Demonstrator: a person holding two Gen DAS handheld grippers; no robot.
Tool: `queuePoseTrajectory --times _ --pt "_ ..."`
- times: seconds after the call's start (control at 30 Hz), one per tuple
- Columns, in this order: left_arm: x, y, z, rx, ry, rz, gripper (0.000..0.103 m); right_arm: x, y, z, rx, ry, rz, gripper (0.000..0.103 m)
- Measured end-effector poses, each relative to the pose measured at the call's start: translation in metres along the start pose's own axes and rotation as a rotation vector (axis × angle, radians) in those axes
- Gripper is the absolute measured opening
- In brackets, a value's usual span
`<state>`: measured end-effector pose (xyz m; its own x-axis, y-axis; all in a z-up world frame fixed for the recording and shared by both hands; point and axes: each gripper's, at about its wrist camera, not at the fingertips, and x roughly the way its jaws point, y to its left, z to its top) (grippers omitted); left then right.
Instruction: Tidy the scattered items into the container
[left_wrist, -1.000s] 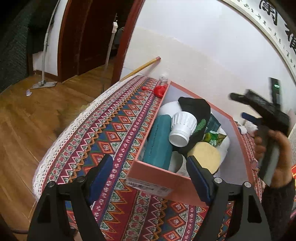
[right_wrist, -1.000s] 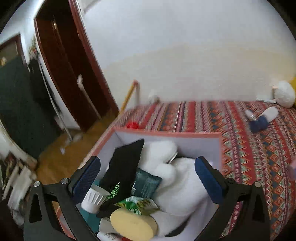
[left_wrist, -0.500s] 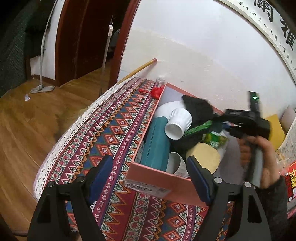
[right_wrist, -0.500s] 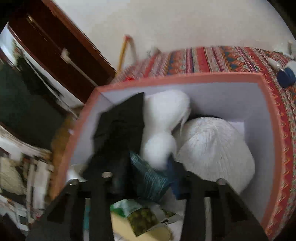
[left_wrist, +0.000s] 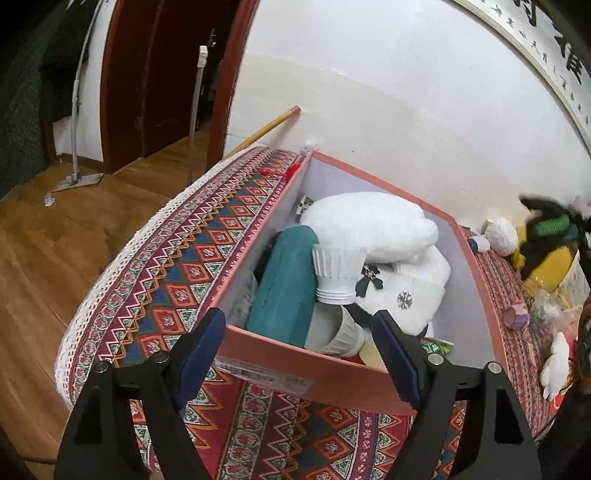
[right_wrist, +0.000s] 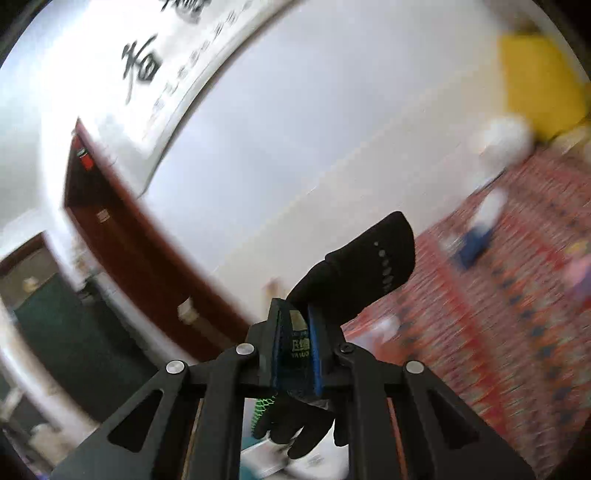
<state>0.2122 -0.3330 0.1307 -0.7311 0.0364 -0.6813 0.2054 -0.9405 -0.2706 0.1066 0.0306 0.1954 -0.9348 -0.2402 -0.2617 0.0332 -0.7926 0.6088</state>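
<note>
The pink box (left_wrist: 325, 373) sits on a table covered with a red patterned cloth (left_wrist: 177, 280), its near wall just beyond the left gripper (left_wrist: 299, 354). That gripper's jaws stand wide apart with nothing between the pads; the near left corner of the box shows in the gap, untouched.

Contents of the box, as seen from the left wrist view: a teal case (left_wrist: 288, 284) lying along the left wall, a white ribbed bulb base (left_wrist: 338, 271) resting on it, a white plush item (left_wrist: 373, 225) toward the far side, and a white knitted hat (left_wrist: 402, 291) with a small metal ornament at the right. A grey cup-shaped piece (left_wrist: 340, 332) lies near the front wall.

The right gripper (right_wrist: 297, 354) is lifted clear of the box. Its jaws are closing, nearly together, with a black glove (right_wrist: 362, 273) and its dark label card between the blue pads. The glove's cuff stands up past the fingertips and the glove fingers hang below, with a green mesh patch showing. In the left wrist view the same glove (left_wrist: 550, 225) appears as a blur at the far right, above the table and outside the box.

Loose items remain on the cloth to the right of the box: a white fluffy ball (left_wrist: 500, 236), a yellow object (left_wrist: 554, 266) and a small purple piece (left_wrist: 517, 315). The right wrist view is heavily blurred.
</note>
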Motion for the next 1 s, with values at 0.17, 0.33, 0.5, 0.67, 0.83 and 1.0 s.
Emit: queuePoseTrajectory --times 0.17,0.33,0.5,0.67,0.83,1.0 --pt "0.002 -0.007 -0.003 0.03 -0.003 0.018 0.081 0.018 -0.027 -0.004 -0.199 -0.082 -0.692 0.096" --pt "0.003 0.004 -0.002 0.025 -0.002 0.055 0.081 0.063 0.01 -0.035 -0.093 0.293 0.017 0.092" --pt "0.004 0.018 -0.003 0.014 0.017 0.082 0.081 0.15 0.112 -0.162 -0.271 0.841 0.309 0.092" --pt "0.0 0.028 -0.004 -0.007 0.017 0.073 0.082 0.208 0.138 -0.251 -0.41 0.994 0.121 0.092" --pt "-0.004 0.028 -0.004 0.002 0.008 0.075 0.082 0.229 0.113 -0.254 -0.218 1.033 0.3 0.058" --pt "-0.012 0.028 -0.001 -0.016 -0.015 0.044 0.082 0.158 0.1 -0.161 -0.161 0.714 0.355 0.058"
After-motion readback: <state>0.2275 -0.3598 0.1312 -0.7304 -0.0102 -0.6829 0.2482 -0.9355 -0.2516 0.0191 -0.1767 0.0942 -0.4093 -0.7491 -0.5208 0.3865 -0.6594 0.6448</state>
